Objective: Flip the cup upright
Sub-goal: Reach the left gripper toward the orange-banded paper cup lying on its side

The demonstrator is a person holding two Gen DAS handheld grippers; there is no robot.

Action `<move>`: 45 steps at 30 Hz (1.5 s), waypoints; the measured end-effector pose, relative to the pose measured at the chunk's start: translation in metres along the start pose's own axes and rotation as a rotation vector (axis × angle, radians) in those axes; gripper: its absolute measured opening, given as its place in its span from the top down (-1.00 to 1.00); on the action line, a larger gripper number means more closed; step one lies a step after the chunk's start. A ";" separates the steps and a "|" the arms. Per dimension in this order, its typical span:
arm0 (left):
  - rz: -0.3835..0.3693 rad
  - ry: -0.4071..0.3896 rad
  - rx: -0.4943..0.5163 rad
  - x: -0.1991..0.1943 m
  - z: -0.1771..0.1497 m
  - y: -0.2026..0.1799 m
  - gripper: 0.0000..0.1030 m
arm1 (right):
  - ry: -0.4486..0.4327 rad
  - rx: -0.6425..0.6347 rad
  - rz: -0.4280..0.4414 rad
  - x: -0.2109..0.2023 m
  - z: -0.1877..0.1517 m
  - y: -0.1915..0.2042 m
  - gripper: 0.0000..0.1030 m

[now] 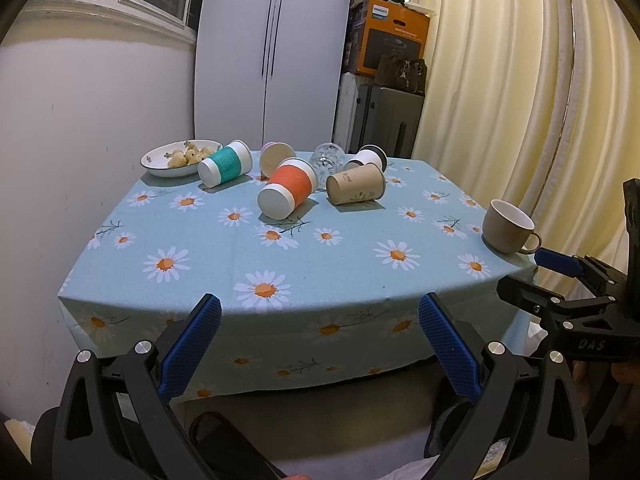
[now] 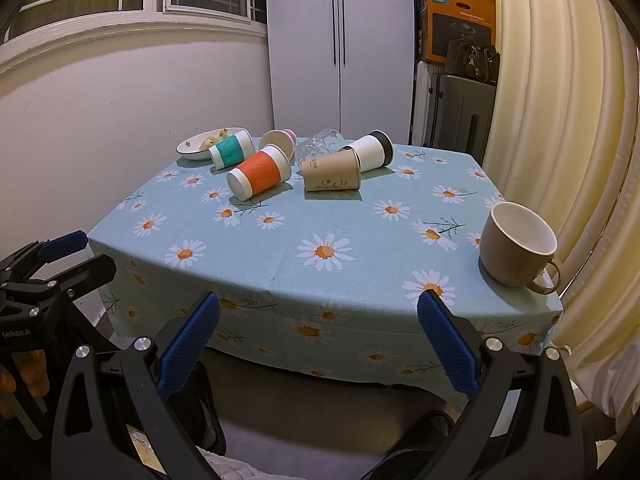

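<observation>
Several cups lie on their sides at the far part of the table: an orange-sleeved cup (image 1: 287, 193) (image 2: 259, 176), a teal-sleeved cup (image 1: 225, 163) (image 2: 232, 154), a brown paper cup (image 1: 355, 189) (image 2: 331, 176), a white cup with a dark lid (image 1: 368, 158) (image 2: 370, 151), a pink cup (image 1: 275, 158) (image 2: 278, 141) and a clear glass (image 1: 327, 159) (image 2: 316, 146). A tan mug (image 1: 507, 232) (image 2: 516, 251) stands upright at the near right corner. My left gripper (image 1: 319, 344) and right gripper (image 2: 318, 342) are both open and empty, in front of the table's near edge.
A white bowl of food (image 1: 178, 158) (image 2: 204, 144) sits at the far left corner. The table has a daisy-print blue cloth (image 1: 320, 256) (image 2: 280, 256). A white cabinet, stacked boxes and suitcases stand behind; a cream curtain hangs right.
</observation>
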State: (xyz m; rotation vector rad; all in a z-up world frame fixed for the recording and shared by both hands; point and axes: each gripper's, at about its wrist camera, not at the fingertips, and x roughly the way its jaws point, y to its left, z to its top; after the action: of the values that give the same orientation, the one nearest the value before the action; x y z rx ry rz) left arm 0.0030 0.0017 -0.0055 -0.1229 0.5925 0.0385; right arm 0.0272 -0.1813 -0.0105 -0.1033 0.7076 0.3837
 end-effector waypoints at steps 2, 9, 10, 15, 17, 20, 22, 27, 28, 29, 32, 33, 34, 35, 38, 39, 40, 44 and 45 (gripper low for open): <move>-0.001 0.001 0.002 0.000 -0.001 0.000 -0.87 | 0.000 -0.003 -0.003 0.000 0.000 0.000 -0.90; 0.001 0.033 -0.020 0.005 0.001 0.005 -0.87 | -0.003 0.008 0.012 -0.002 0.003 -0.001 -0.90; 0.002 0.043 -0.024 0.007 0.003 0.007 -0.87 | -0.001 0.011 0.018 -0.003 0.005 -0.002 -0.90; -0.032 0.123 -0.044 0.023 0.016 0.017 -0.87 | -0.072 0.000 0.044 -0.010 0.024 -0.004 -0.90; -0.029 0.144 -0.030 0.032 0.026 0.021 -0.87 | -0.074 0.008 0.059 -0.008 0.032 -0.007 -0.90; -0.030 0.172 0.004 0.045 0.042 0.024 -0.87 | -0.061 0.019 0.085 0.002 0.048 -0.013 -0.90; -0.035 0.205 0.019 0.058 0.056 0.028 -0.87 | -0.045 0.036 0.103 0.011 0.059 -0.018 -0.90; -0.047 0.302 0.062 0.099 0.088 0.042 -0.87 | 0.040 0.143 0.209 0.043 0.090 -0.034 -0.90; -0.048 0.327 0.069 0.109 0.095 0.046 -0.87 | 0.057 0.158 0.224 0.049 0.094 -0.036 -0.90; -0.047 0.343 0.072 0.116 0.099 0.048 -0.87 | 0.075 0.178 0.250 0.057 0.099 -0.038 -0.90; -0.047 0.389 0.087 0.142 0.114 0.055 -0.84 | 0.131 0.231 0.305 0.081 0.112 -0.044 -0.90; -0.052 0.409 0.087 0.152 0.120 0.056 -0.84 | 0.157 0.255 0.329 0.092 0.117 -0.046 -0.90; -0.067 0.427 0.086 0.161 0.125 0.057 -0.84 | 0.174 0.274 0.349 0.100 0.120 -0.048 -0.90; -0.072 0.437 0.087 0.169 0.129 0.058 -0.84 | 0.185 0.287 0.360 0.105 0.122 -0.050 -0.90; -0.082 0.477 0.090 0.192 0.140 0.060 -0.84 | 0.239 0.348 0.401 0.129 0.129 -0.058 -0.90; -0.085 0.492 0.088 0.201 0.143 0.060 -0.84 | 0.252 0.365 0.412 0.134 0.131 -0.061 -0.90; -0.089 0.508 0.086 0.209 0.146 0.061 -0.84 | 0.278 0.393 0.432 0.144 0.133 -0.063 -0.90; -0.111 0.566 0.097 0.240 0.155 0.060 -0.84 | 0.326 0.425 0.458 0.167 0.137 -0.069 -0.90; -0.115 0.584 0.110 0.248 0.156 0.058 -0.84 | 0.330 0.423 0.459 0.171 0.138 -0.070 -0.90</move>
State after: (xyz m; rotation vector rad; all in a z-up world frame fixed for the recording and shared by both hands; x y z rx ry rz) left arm 0.2914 0.0796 -0.0219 -0.0599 1.1675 -0.1470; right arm 0.2570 -0.1625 -0.0197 0.4125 1.1286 0.6546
